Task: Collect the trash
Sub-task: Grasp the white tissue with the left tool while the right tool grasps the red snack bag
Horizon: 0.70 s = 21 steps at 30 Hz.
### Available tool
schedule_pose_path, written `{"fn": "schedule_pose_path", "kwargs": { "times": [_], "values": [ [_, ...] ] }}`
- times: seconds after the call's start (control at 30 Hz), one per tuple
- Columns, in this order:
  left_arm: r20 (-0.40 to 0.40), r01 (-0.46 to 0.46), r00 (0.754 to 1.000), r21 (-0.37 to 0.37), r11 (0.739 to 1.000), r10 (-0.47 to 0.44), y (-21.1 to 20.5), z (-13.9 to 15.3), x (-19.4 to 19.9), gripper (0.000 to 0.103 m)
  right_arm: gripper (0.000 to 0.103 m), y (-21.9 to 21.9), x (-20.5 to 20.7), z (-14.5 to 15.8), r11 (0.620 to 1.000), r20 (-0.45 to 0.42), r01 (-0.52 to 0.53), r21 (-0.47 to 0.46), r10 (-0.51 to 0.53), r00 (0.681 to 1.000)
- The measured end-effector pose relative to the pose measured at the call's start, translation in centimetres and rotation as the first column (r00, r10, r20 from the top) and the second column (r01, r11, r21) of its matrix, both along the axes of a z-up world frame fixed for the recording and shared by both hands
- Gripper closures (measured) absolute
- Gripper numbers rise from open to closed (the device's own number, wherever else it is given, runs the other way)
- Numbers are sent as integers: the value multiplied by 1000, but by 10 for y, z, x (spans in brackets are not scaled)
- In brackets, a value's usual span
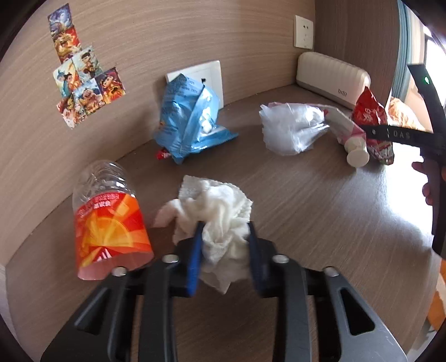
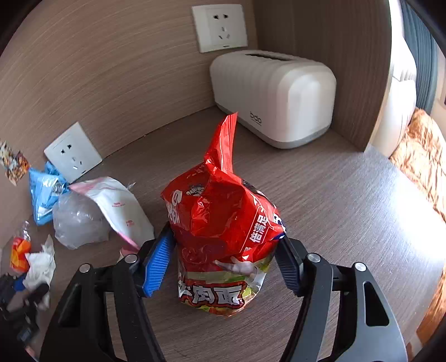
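My left gripper (image 1: pixel 224 245) is shut on a crumpled white tissue (image 1: pixel 217 206) just above the wooden tabletop (image 1: pixel 320 211). My right gripper (image 2: pixel 223 259) has its blue pads on both sides of a red noodle packet (image 2: pixel 223 222) and grips it. The red packet also shows in the left wrist view (image 1: pixel 372 119) with the right gripper (image 1: pixel 390 133) on it. An orange-labelled plastic bottle (image 1: pixel 108 220) lies to the left of the tissue. A blue snack bag (image 1: pixel 186 119), a clear plastic bag (image 1: pixel 290 128) and a white-pink wrapper (image 2: pixel 117 206) lie further back.
A white ribbed tissue box (image 2: pixel 273 94) stands in the back right corner. Wall sockets (image 2: pixel 220 26) sit on the wood-panel wall, and stickers (image 1: pixel 83 75) are stuck to the left. The table's right edge (image 2: pixel 412 189) borders a bed.
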State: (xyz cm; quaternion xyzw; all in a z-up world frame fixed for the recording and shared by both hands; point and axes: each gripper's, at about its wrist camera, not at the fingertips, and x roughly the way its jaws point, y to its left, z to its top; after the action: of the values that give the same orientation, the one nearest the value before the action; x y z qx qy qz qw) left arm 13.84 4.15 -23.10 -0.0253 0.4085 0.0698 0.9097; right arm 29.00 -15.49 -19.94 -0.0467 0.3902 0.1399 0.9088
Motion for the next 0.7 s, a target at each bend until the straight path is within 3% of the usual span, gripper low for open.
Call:
{"fn": "schedule_pose_path", "kwargs": {
  "times": [0.07,0.33,0.5,0.7],
  "values": [
    [8,-8,1000,-37,999,9,5,4,1,83,36,0,-7,4,1000,13,-25,11,25,1000],
    [105,58,993,-53,997,-52,-22,43,-4,86,36,-18,-45,36,998,77,-50,22,48,996],
    [153,146,978,-40,988,-139,-63,67,-5,87,36,-50,-66,56,999,99,-18,51,13,995],
    [182,278,946,-26,960,-269,-129,86,-7,86,36,-101,-100,72,996,106,44,78,-52,993]
  ]
}}
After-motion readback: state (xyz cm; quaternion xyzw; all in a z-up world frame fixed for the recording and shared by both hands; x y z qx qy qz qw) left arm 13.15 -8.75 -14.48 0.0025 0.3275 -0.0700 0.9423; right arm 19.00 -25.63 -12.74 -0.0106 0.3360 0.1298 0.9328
